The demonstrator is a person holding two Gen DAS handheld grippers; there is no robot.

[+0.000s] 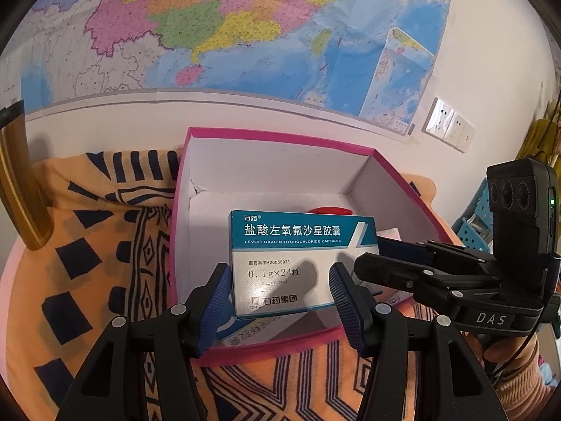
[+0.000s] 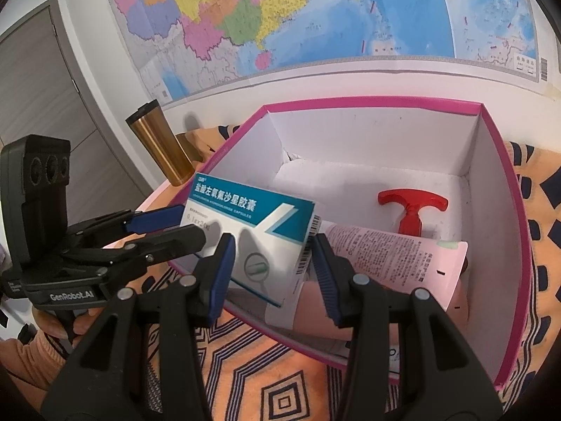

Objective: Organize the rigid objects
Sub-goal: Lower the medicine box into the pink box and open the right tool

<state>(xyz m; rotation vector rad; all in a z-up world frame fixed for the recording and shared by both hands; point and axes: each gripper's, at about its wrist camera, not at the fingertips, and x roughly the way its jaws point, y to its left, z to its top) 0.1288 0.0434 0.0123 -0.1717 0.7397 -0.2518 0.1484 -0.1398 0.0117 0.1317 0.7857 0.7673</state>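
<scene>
A teal and white medicine box [image 1: 301, 242] [image 2: 245, 217] reclines face-up inside the open pink box [image 1: 280, 138] [image 2: 368, 101], on top of other items. My left gripper [image 1: 280, 270] [image 2: 194, 222] stands with jaws apart. Its left pad lies beside the box's left end and its right finger sits in front of the face. My right gripper [image 2: 272, 242] [image 1: 368, 256] mirrors this, with its right pad by the barcode end. Neither pair of jaws clamps the box. A red T-shaped handle [image 2: 410, 207] and a pink tube [image 2: 396, 256] lie deeper inside.
The pink box sits on an orange patterned cloth [image 1: 87, 245]. A gold tumbler [image 2: 157, 144] stands at the left by the wall, and a blue basket [image 1: 473, 224] is at the right. A map and wall sockets [image 1: 448, 126] are behind. A hand [image 2: 52, 326] grips the left tool.
</scene>
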